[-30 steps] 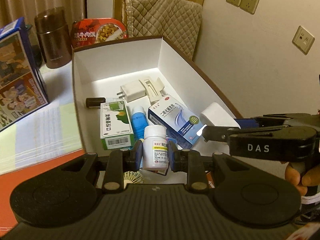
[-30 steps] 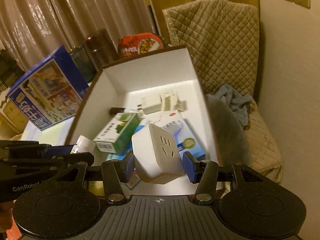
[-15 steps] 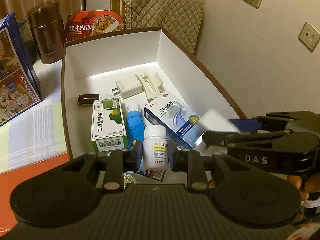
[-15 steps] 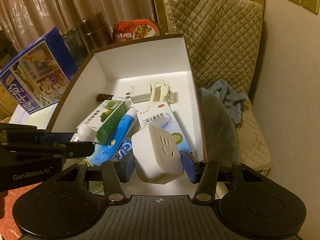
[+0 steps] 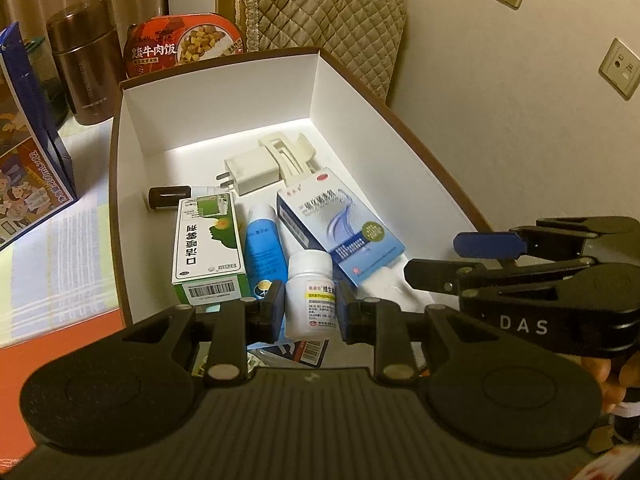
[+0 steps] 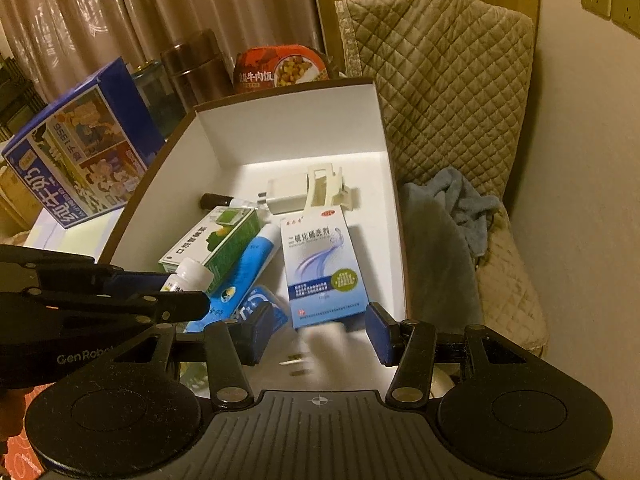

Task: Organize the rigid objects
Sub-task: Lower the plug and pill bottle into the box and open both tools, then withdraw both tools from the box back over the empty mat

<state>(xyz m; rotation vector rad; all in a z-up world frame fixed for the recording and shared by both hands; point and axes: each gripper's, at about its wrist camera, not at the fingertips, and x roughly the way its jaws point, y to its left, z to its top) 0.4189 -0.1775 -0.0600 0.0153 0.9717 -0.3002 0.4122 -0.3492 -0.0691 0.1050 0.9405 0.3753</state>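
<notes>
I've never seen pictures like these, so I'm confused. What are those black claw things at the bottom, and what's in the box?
Those are tongs that a person holds, one in each hand. Each has a camera looking out along it. One picture comes from the left tongs, the other from the right tongs. Both look down into a white box holding a green carton, a blue tube, a blue-and-white carton and a white charger. The left tongs pinch a small white pill bottle. Between the right tongs is a blurry white thing; I can't tell if they grip it.
</notes>
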